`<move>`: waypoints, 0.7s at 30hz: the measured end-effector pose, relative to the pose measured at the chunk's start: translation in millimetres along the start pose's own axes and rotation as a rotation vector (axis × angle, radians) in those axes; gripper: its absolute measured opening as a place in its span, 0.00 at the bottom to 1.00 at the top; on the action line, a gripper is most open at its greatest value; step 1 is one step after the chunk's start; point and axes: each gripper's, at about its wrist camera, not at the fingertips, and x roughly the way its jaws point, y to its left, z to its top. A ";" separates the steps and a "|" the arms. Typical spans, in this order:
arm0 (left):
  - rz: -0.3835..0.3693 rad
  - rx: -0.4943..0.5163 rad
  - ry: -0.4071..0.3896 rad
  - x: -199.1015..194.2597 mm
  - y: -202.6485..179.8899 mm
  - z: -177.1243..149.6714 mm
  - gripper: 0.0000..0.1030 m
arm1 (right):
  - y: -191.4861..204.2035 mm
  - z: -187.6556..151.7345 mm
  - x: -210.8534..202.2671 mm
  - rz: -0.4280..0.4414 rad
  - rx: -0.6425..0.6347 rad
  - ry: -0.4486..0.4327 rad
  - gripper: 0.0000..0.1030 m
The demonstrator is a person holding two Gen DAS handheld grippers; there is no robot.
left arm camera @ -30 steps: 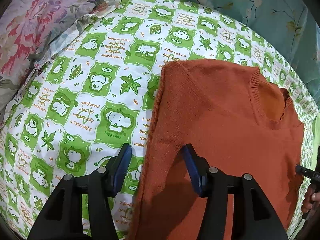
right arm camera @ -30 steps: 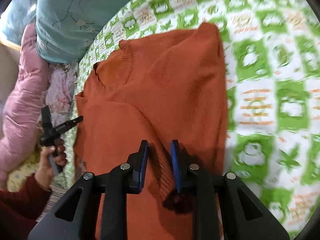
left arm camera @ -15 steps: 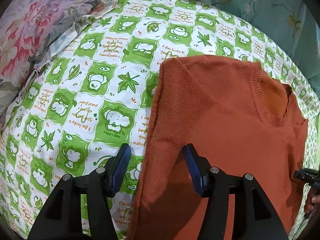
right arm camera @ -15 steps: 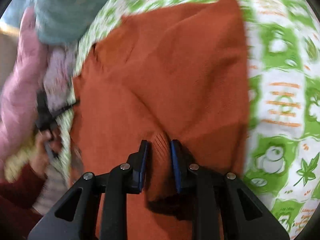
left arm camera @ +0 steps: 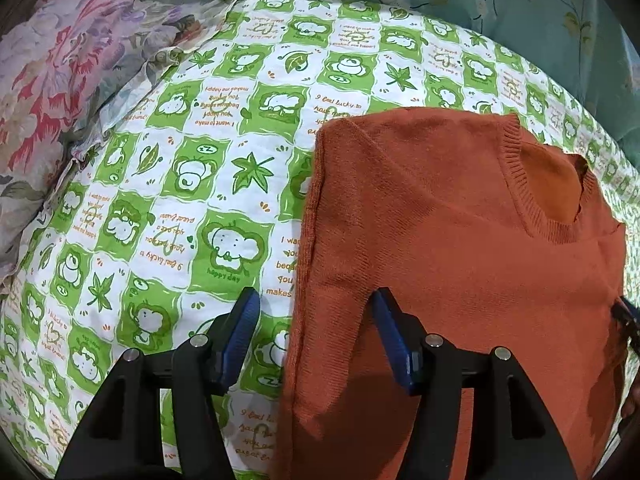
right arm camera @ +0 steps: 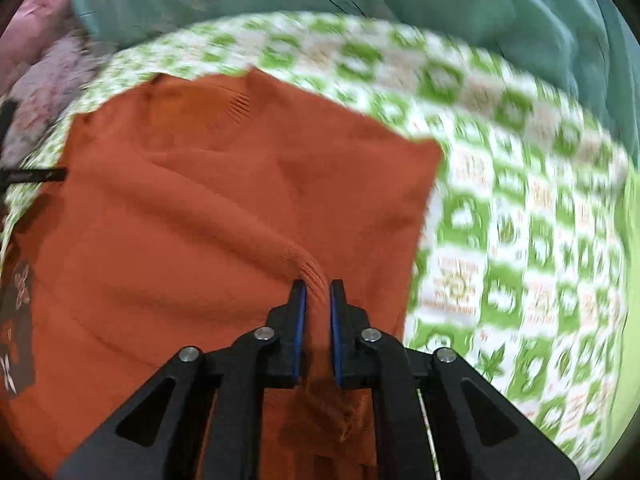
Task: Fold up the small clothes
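An orange knit sweater [left arm camera: 460, 240] lies on the green-and-white patterned bedsheet [left arm camera: 180, 200], its ribbed neckline at the far right. My left gripper [left arm camera: 314, 304] is open and empty; its jaws straddle the sweater's folded left edge just above the cloth. In the right wrist view, which is blurred, my right gripper [right arm camera: 318, 290] is shut on a ribbed cuff of the sweater [right arm camera: 200, 220] and lifts it, pulling a ridge of cloth across the body.
A floral pillow [left arm camera: 52, 92] lies at the far left. A teal flowered quilt [left arm camera: 520, 12] runs along the back of the bed and shows in the right wrist view [right arm camera: 440, 8]. The other gripper's tip [left arm camera: 628, 316] shows at the right edge.
My right gripper has swung round with the cuff, carrying the sleeve over the sweater's body. My left gripper has stayed open over the left edge and drawn back a little.
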 end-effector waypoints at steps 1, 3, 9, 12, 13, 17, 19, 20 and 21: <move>-0.004 0.000 -0.001 -0.1 1.2 -0.1 0.59 | -9.4 0.8 -3.6 0.006 0.053 -0.011 0.30; -0.010 0.000 -0.006 0.1 4.7 -0.4 0.60 | -26.4 0.3 -16.5 -0.063 0.139 -0.038 0.34; -0.005 -0.009 -0.016 -1.8 6.5 -2.7 0.61 | -31.7 -2.3 -46.3 0.208 0.206 -0.100 0.34; -0.003 -0.009 -0.016 -1.1 6.0 -2.2 0.62 | -21.0 -7.9 -9.9 0.165 0.174 0.086 0.33; -0.001 -0.011 -0.013 -0.6 5.1 -1.4 0.62 | -27.9 -11.3 -3.6 0.159 0.213 0.101 0.31; 0.007 -0.006 0.010 -12.9 7.3 -5.6 0.62 | -48.8 -15.9 -23.6 0.201 0.362 0.040 0.32; 0.000 0.002 0.018 -22.6 7.8 -13.7 0.60 | -46.7 -20.5 -43.6 0.225 0.330 0.002 0.32; -0.009 0.010 0.019 -30.5 8.1 -21.8 0.59 | -45.6 -21.3 -50.5 0.244 0.323 -0.005 0.33; -0.016 0.015 0.019 -36.1 9.7 -28.8 0.59 | -42.1 -26.8 -60.9 0.264 0.317 -0.010 0.36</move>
